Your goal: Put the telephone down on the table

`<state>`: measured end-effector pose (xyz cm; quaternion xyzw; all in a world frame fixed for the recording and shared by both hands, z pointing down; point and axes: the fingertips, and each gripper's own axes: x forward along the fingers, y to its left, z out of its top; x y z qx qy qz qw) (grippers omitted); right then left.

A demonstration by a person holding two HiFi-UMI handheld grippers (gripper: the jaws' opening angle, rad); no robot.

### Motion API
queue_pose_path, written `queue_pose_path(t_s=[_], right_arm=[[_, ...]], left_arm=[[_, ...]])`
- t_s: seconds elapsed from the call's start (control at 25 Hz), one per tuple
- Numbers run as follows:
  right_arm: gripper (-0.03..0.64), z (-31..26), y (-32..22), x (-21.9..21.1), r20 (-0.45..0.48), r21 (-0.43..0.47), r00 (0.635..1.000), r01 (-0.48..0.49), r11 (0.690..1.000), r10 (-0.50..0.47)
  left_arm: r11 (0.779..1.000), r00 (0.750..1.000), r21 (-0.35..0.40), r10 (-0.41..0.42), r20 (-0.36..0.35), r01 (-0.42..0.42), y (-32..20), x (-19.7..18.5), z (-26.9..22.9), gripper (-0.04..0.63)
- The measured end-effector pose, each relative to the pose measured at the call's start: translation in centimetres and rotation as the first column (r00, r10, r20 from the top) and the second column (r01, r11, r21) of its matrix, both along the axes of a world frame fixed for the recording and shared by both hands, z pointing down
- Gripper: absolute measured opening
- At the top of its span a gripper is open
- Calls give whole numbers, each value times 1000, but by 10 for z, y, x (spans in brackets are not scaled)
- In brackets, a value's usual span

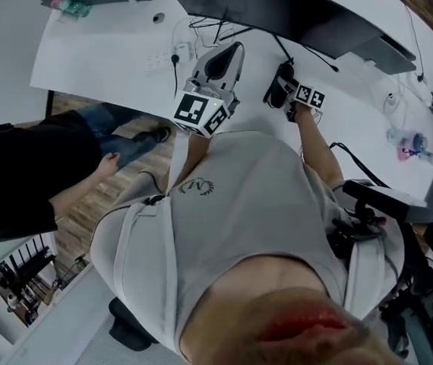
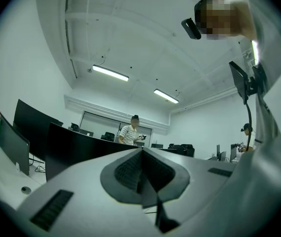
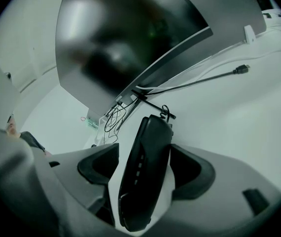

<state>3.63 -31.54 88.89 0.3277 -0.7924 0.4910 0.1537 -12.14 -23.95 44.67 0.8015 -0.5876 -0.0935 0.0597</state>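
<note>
A slim black telephone [image 3: 147,149], tip at one o'clock, was pinched in the right claw [image 3: 146,168]; the left claw [image 2: 141,174] was pressed together.

an office: long white desks [image 1: 95,59], curved monitors [image 1: 277,6], trailing cables [image 3: 194,85] and ceiling strip lights [image 2: 110,73]

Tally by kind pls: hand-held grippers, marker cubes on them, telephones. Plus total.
Hand-held grippers: 2, the left hand-held gripper and the right hand-held gripper
Marker cubes: 2, the left cube and the right cube
Telephone: 1, clamped in the right one
Total: 5
</note>
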Motion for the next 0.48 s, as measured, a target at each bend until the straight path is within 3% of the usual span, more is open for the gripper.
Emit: queue_pose_path(t_s=[0.12, 0.32, 0.48], right_arm=[[313, 3, 1, 4, -16, 1, 1000, 11, 1000, -11], [311, 8, 1, 13, -132, 32, 991, 33, 999, -29], [311, -3, 1, 12, -113, 55, 993, 34, 998, -28]], left_arm=[[1000, 1000, 1, 2, 5, -2, 0, 4, 0, 9], [1000, 1000, -2, -4, 6, 4, 3, 3, 0, 9], [1000, 1000, -6, -15, 7, 15, 7, -2, 1, 9]])
